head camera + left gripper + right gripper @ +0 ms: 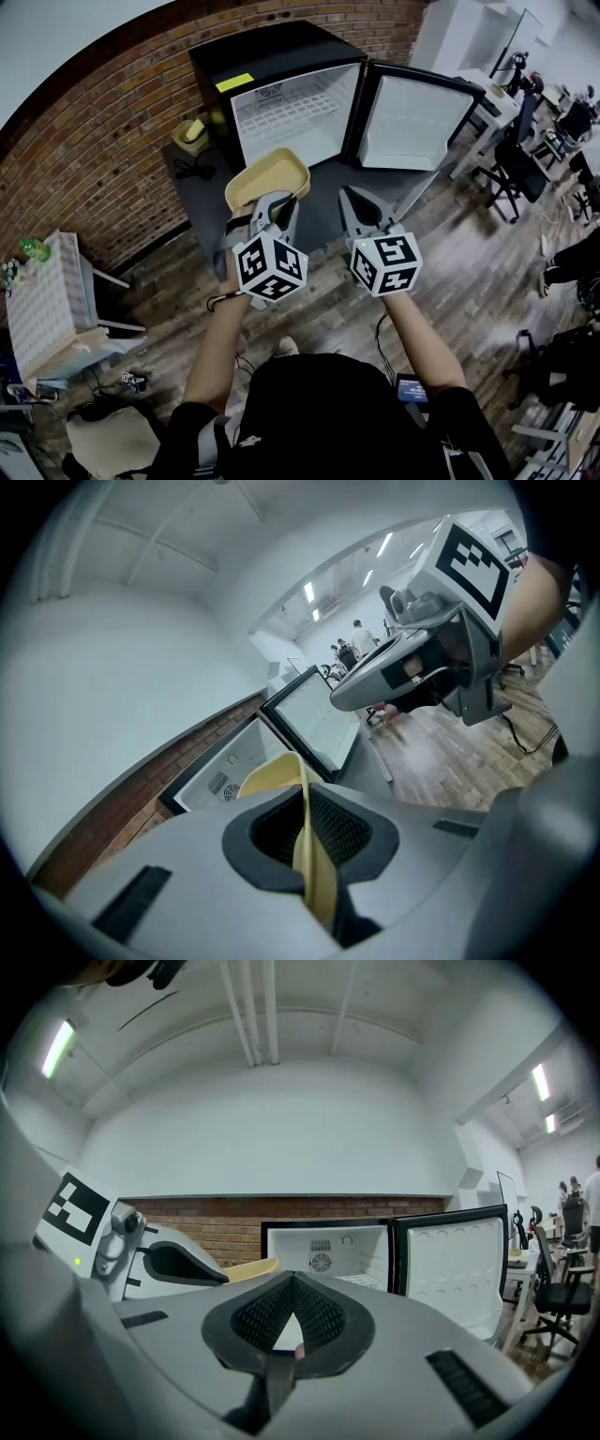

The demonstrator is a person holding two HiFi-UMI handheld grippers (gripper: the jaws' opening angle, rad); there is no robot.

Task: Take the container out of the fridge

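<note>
Left gripper [277,201] is clamped on the yellow container [267,176], right gripper [355,198] pinched together, empty. Fridge [281,58] (door wide open) sits against a brick wall [94,159], wood floor [450,281].

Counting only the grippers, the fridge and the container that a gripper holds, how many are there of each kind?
grippers: 2 (left gripper, right gripper)
fridge: 1
yellow container, held in the left gripper: 1
total: 4

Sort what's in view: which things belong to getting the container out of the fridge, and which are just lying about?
Job: yellow container, clamped in left gripper; fridge, its door open; right gripper, empty.
Lying about: white rack, beige tub by the fridge, office chair.
</note>
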